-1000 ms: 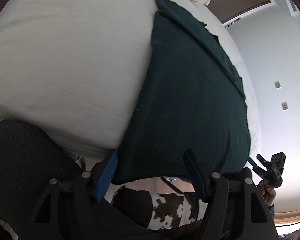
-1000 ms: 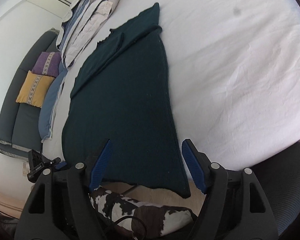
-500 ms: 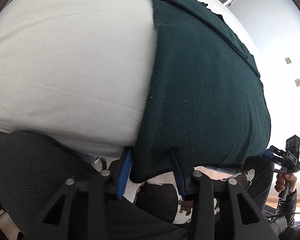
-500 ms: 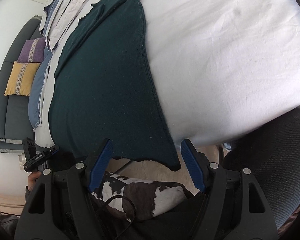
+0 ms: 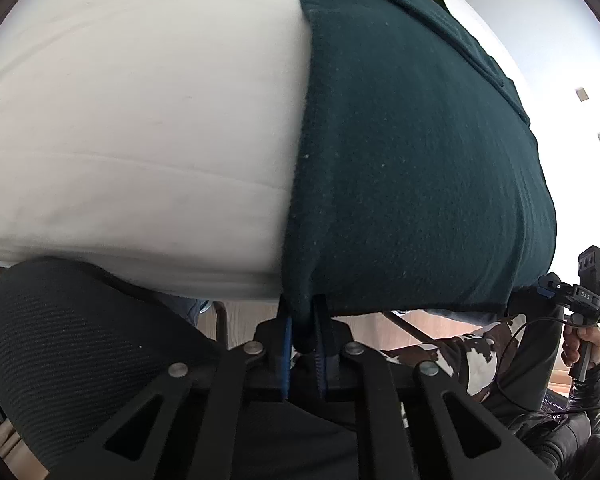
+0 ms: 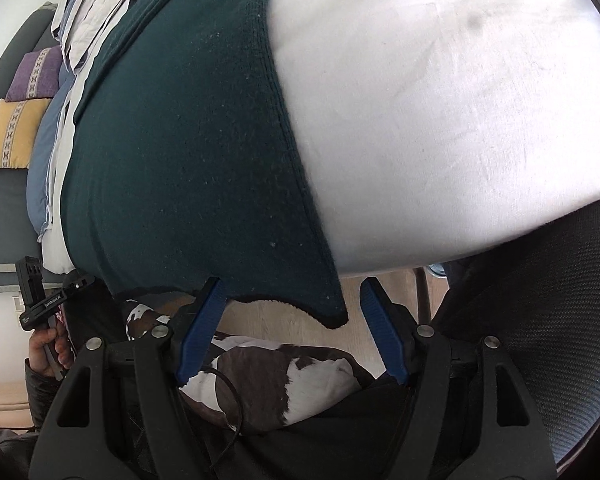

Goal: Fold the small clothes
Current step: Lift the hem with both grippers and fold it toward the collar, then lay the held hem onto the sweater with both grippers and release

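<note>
Two-handed pick-up of a dark green garment (image 5: 412,152) spread flat on a white bed (image 5: 140,100), its near hem hanging just over the mattress edge. The left gripper (image 5: 304,340) has just been closing and now pinches the hem's left corner between its blue pads, the cloth bunching into a small gather directly above the jaws. The right gripper (image 6: 292,328) stands wide; the opposite, pointed corner of the hem (image 6: 332,312) hangs between its fingers (image 6: 202,328) without either pad pressing it, so that side is not yet grasped. Taking both near corners is judged to be the preparation for lifting the hem and carrying it away from the grippers, over the body of the garment, to make a fold.

The fabric is a matte, slightly fuzzy knit, flecked with pale lint, with a ribbed border along its side edge. It lies smooth, largely free of wrinkles. At the end farthest from the grippers a narrower flap, probably a sleeve already turned in, lies across it. A dark mesh chair (image 6: 540,300) sits beside the right gripper, and the person's patterned trousers (image 6: 284,376) show below both.
</note>
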Demonstrator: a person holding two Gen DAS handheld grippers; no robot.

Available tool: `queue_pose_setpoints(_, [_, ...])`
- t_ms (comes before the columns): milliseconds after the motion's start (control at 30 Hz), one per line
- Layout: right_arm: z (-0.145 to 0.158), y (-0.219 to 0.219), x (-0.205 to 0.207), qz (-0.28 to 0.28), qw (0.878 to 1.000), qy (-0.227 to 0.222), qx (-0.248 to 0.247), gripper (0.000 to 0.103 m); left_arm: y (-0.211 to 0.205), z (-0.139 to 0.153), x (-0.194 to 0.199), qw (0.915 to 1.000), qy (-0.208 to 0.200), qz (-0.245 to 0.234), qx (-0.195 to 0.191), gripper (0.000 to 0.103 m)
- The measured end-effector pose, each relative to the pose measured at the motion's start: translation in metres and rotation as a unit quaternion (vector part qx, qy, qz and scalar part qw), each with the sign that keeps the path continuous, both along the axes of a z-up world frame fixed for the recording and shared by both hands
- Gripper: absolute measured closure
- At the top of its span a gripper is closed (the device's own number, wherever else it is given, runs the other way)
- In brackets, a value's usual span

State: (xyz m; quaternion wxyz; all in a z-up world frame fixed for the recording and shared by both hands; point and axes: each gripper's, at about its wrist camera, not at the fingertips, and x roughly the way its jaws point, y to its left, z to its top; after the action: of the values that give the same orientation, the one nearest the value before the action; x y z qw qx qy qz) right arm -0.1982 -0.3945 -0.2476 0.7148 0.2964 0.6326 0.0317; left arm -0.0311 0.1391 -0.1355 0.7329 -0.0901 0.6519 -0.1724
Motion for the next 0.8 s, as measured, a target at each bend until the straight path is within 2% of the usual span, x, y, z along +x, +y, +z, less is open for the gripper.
queue_pose_setpoints(67, [0.000, 0.002, 0.001, 0.002, 1.000, 0.001, -0.005, 0.037, 0.006, 0.000, -0.002, 1.0000, -0.003, -0.001, -0.001, 0.095])
queue_pose_setpoints(100, [0.000, 0.007, 0.004, 0.004, 1.000, 0.002, -0.009, 0.041, 0.004, 0.001, -0.004, 1.0000, -0.004, -0.004, -0.001, 0.095])
queue_pose_setpoints(167, [-0.002, 0.007, 0.004, 0.006, 1.000, 0.006, -0.013, 0.054, 0.002, 0.003, -0.006, 0.9999, -0.006, -0.008, -0.001, 0.096])
queue_pose_setpoints(200, [-0.004, 0.005, 0.003, 0.004, 1.000, 0.009, -0.010, 0.068, 0.002, 0.004, -0.007, 0.9999, -0.007, -0.010, -0.002, 0.096])
queue_pose_setpoints(233, [-0.005, 0.004, 0.002, 0.001, 1.000, 0.008, -0.008, 0.078, 0.002, 0.006, -0.008, 0.9999, -0.009, -0.012, -0.004, 0.096])
queue_pose_setpoints(333, [-0.004, 0.001, -0.002, -0.006, 1.000, 0.002, -0.005, 0.096, 0.003, 0.010, -0.010, 0.9998, -0.013, -0.013, -0.011, 0.096])
queue_pose_setpoints(567, [0.024, 0.000, -0.011, 0.006, 0.998, -0.056, 0.009, 0.097, 0.017, 0.030, -0.015, 0.9969, -0.032, 0.008, -0.071, 0.096])
queue_pose_setpoints(700, [0.053, -0.011, -0.012, -0.007, 0.994, -0.107, 0.037, 0.097, 0.025, 0.051, -0.016, 0.9899, -0.048, 0.026, -0.131, 0.096])
queue_pose_setpoints(800, [0.079, -0.018, -0.008, -0.017, 0.987, -0.149, 0.066, 0.097, 0.033, 0.066, -0.012, 0.9812, -0.060, 0.045, -0.178, 0.096])
